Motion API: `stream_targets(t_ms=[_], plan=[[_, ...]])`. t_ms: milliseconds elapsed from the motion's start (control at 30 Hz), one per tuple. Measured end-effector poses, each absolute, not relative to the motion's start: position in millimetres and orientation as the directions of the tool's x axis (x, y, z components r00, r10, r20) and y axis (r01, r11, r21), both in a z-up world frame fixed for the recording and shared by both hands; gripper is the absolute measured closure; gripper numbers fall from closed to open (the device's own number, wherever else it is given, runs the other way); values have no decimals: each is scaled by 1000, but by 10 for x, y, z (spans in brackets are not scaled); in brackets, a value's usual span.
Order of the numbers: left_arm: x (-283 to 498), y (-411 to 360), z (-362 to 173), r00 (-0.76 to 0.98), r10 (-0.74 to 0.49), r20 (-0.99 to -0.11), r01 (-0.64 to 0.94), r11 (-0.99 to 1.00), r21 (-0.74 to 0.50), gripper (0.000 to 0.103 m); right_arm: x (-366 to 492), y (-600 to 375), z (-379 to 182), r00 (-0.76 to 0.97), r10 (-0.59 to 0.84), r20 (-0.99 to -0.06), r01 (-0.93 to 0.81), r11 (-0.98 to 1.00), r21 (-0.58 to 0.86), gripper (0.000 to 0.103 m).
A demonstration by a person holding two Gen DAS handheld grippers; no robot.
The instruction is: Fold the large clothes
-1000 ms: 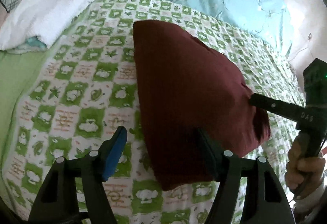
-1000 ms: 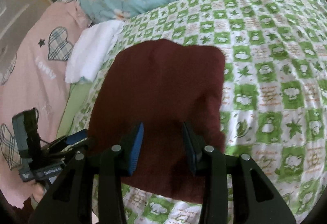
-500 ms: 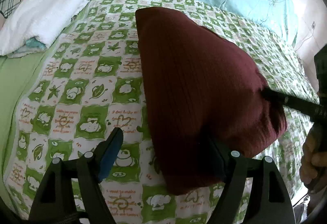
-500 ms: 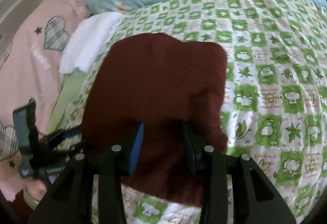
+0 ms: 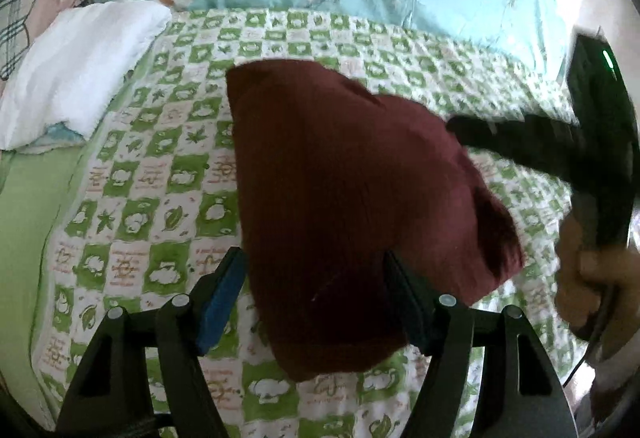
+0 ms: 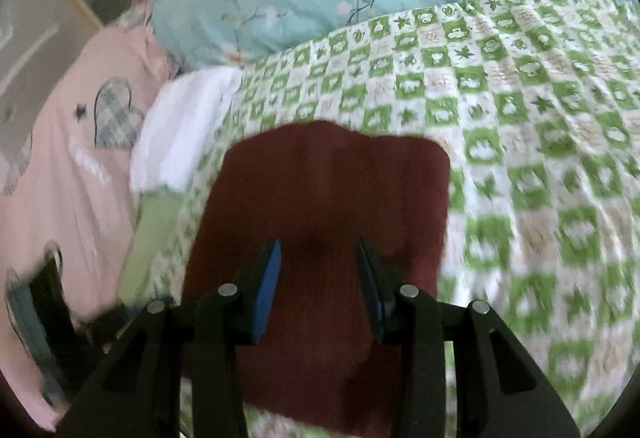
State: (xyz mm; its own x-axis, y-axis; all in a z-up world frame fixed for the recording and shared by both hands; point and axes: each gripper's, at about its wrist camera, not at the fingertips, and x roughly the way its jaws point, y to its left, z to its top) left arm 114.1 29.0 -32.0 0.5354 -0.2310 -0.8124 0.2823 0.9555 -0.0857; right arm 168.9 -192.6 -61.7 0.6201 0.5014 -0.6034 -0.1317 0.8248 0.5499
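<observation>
Garment (image 5: 352, 206) maroon, folded, on bed (image 5: 168, 174). Left gripper (image 5: 316, 302): closing, near corner between fingers, pads not visibly pressing. Right gripper (image 6: 318, 290): fingers part-open over garment's near edge, grip unclear.

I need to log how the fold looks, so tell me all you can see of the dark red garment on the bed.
The dark red garment looks like a finely ribbed knit, plain, folded into a thick, roughly squarish bundle. It lies on the green-and-white checked bedspread, one corner pointing towards the white pillow. Its near edge sits between the fingers of the left hand-held gripper, whose jaws are closing. The right hand-held gripper straddles its other near part; whether those pads press is unclear.
</observation>
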Motion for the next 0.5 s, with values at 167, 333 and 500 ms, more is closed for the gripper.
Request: stream_targets(t_ms=[167, 333, 500], plan=[[1199, 340, -538, 510, -216, -833, 272, 959, -82, 31, 2225, -1785, -924, 537, 562, -629, -83, 777, 624, 63], [1258, 484, -584, 499, -243, -832, 243, 961, -135, 30, 2391, -1355, -933, 490, 598, -635, -165, 778, 606, 61], [1275, 492, -668, 493, -235, -837, 233, 963, -134, 25, 2459, -1303, -936, 497, 555, -667, -173, 817, 550, 61]])
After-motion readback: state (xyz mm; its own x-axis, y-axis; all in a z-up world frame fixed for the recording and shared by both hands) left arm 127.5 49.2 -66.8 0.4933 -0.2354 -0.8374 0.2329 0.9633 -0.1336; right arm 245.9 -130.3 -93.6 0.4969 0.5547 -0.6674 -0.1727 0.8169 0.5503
